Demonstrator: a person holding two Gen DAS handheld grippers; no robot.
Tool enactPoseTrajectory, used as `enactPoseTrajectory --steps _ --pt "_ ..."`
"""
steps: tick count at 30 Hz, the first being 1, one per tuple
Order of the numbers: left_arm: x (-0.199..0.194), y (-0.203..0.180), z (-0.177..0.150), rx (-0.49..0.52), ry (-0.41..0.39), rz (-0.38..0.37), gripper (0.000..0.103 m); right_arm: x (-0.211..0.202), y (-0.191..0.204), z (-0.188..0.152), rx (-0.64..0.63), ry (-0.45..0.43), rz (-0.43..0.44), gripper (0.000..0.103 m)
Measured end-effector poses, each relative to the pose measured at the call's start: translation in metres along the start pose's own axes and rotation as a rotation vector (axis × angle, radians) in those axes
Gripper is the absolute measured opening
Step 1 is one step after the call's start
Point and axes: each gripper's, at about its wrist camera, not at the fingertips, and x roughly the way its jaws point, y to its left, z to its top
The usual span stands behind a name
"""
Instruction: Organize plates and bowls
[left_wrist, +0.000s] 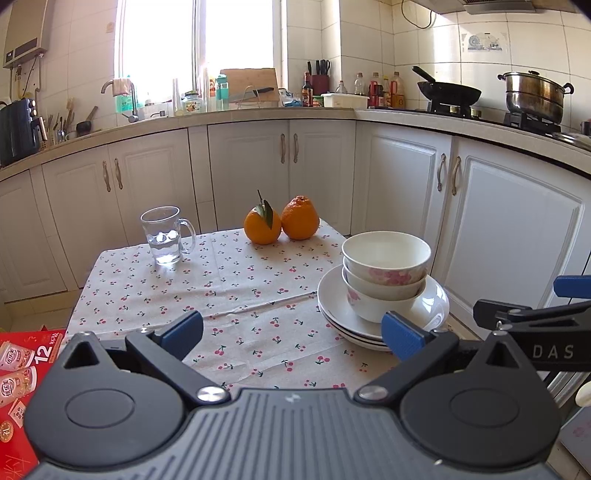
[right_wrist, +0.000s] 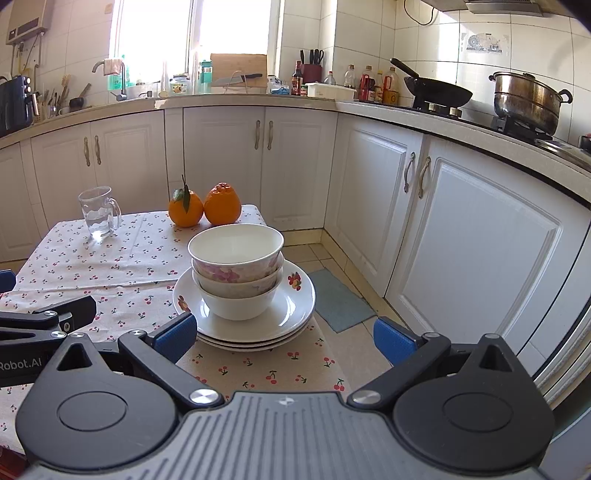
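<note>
Three white bowls with pink flowers (left_wrist: 386, 275) (right_wrist: 236, 271) are nested upright on a stack of white plates (left_wrist: 334, 310) (right_wrist: 295, 306) at the right edge of the table. My left gripper (left_wrist: 291, 334) is open and empty, low over the cloth to the left of the stack. My right gripper (right_wrist: 284, 338) is open and empty, just in front of the plates, its left blue pad (right_wrist: 175, 336) close to the plate rim. The right gripper also shows at the right of the left wrist view (left_wrist: 535, 317).
The table has a cherry-print cloth (left_wrist: 229, 295). A glass mug (left_wrist: 166, 236) (right_wrist: 99, 214) and two oranges (left_wrist: 280, 221) (right_wrist: 205, 206) stand at the far side. White cabinets (right_wrist: 461, 236) and floor lie to the right. A red box (left_wrist: 22, 369) sits at left.
</note>
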Motion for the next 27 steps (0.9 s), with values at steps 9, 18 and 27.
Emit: enactPoseTrajectory --steps 9,18,27 --pt "-0.0003 0.0016 0.0013 -0.003 -0.001 0.001 0.102 -0.0013 0.0011 0.0008 -0.008 -0.007 0.001 0.103" --pt "-0.0014 0.0017 0.0026 -0.004 -0.004 0.000 0.102 -0.0037 0.0013 0.0022 -0.012 -0.016 -0.002 0.103" --pt "-0.0018 0.0004 0.0024 -0.001 -0.002 0.001 0.102 -0.0039 0.0014 0.0014 -0.014 -0.016 -0.005 0.103"
